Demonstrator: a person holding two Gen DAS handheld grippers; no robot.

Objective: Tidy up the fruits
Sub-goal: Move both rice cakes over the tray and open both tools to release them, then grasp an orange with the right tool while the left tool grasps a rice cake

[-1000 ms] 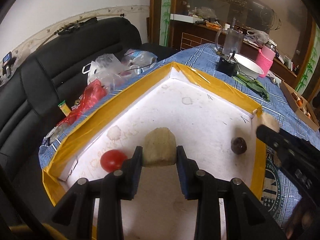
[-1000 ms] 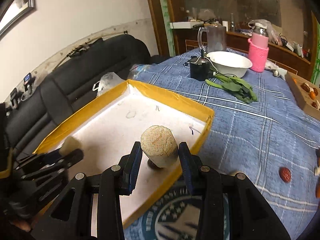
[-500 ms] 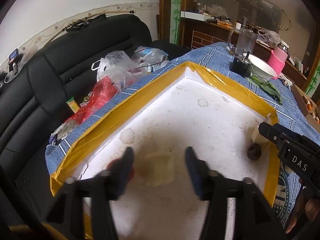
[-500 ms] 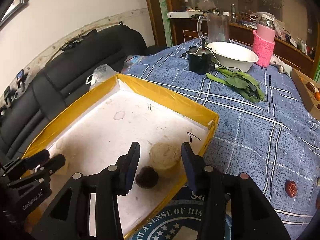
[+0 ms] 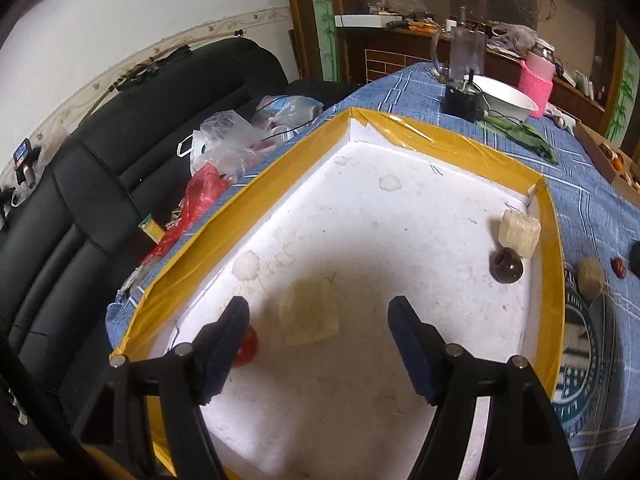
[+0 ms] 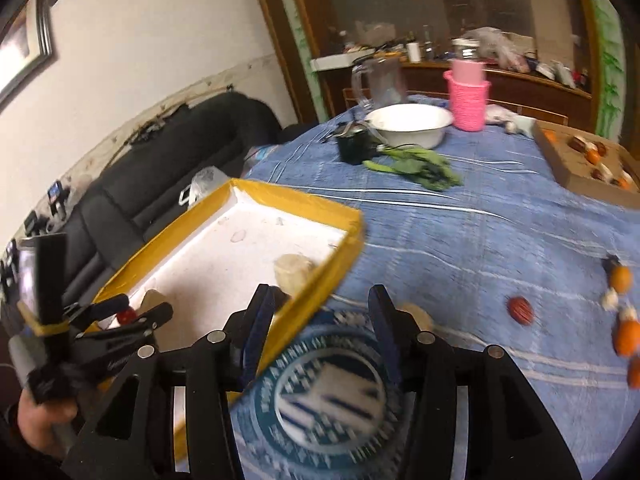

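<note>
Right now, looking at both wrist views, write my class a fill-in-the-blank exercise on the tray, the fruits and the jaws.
1. The tray has a rim taped in ____.
2. The dark round fruit lies in the tray, touching the pale ____ chunk.
3. The left gripper has its jaws ____, and they have just been opening, with the pale blurred piece lying free between them.
4. The white bowl stands on the ____ tablecloth.

Missing words: yellow; cylindrical; open; blue
</note>
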